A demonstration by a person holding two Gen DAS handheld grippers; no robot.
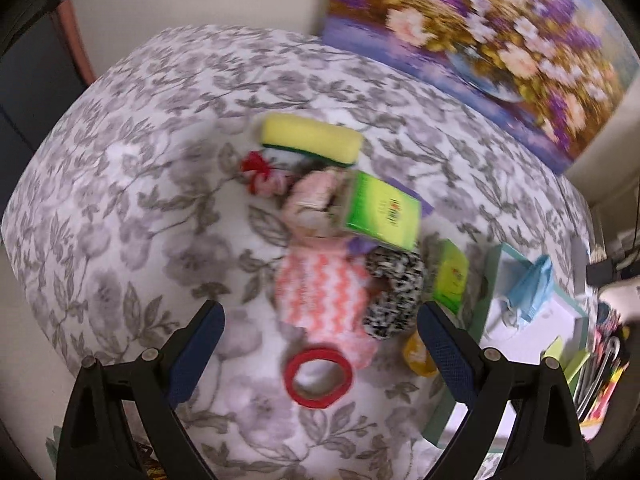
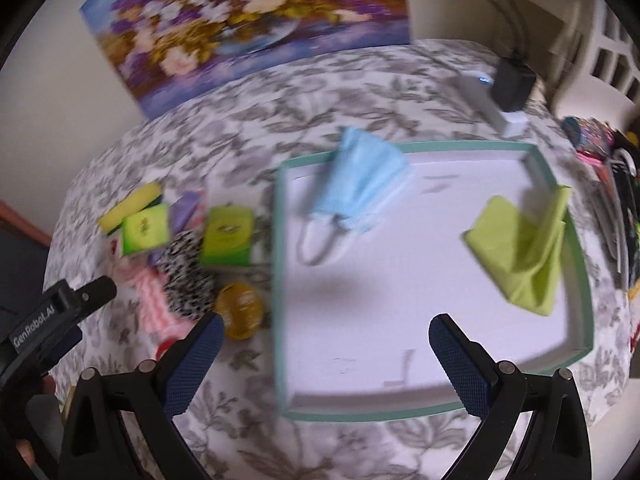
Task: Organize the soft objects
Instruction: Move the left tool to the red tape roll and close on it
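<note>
two soft items already in tray - blue mask, green cloth. rest piled left on table. left gripper spread wide, empty, over pink cloth - likely next pick. right gripper also wide, empty, above tray.

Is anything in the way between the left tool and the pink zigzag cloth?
Nothing visible blocks it. The left tool is open right in front of the pink zigzag cloth. The red tape roll lies at the cloth's near edge, between the fingers.
</note>
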